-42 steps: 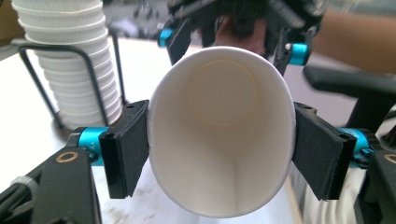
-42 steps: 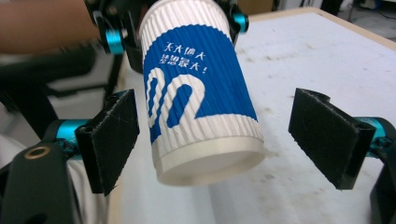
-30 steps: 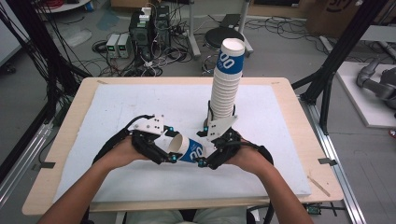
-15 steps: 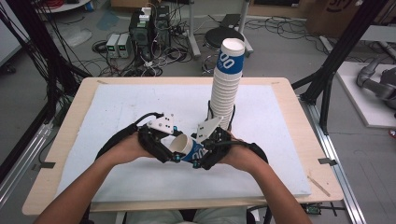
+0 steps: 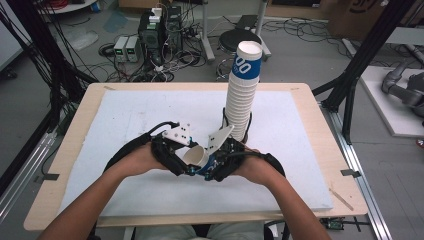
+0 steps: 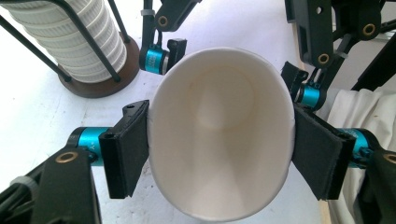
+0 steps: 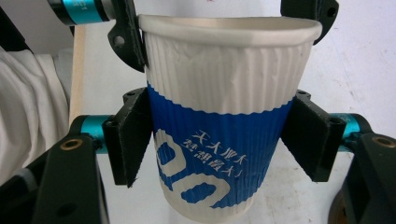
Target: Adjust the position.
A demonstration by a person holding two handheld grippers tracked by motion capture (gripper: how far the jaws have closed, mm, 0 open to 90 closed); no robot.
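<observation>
Midway over the near part of the white surface [image 5: 125,120], a single paper cup [image 5: 197,159] lies on its side between two hand-held tools, gripped by both at once. The left tool [image 6: 219,149] clamps the cup near its open mouth, its black pads pressing the rim out of round into an oval. The right tool [image 7: 224,142] closes on the blue printed band lower on the body, pads flat against the ribbed wall, with the left tool's pads seen beyond at the rim. The step in hand looks like a transfer or a joint hold of one cup taken from the stack of cups [image 5: 242,95], which stands upright in its wire rack just beyond the right hand, right of centre.

Next, one tool would likely need to let go while the other keeps its grip; easing pressure at the mouth seems wise, since the thin wall is already buckling and could crease.

Open room lies to the left and far left of the surface, and along the near edge in front of the forearms. To the far right, the tall stack is close and could be knocked by a careless swing. The wooden border [image 5: 320,130] runs well clear of both hands.
</observation>
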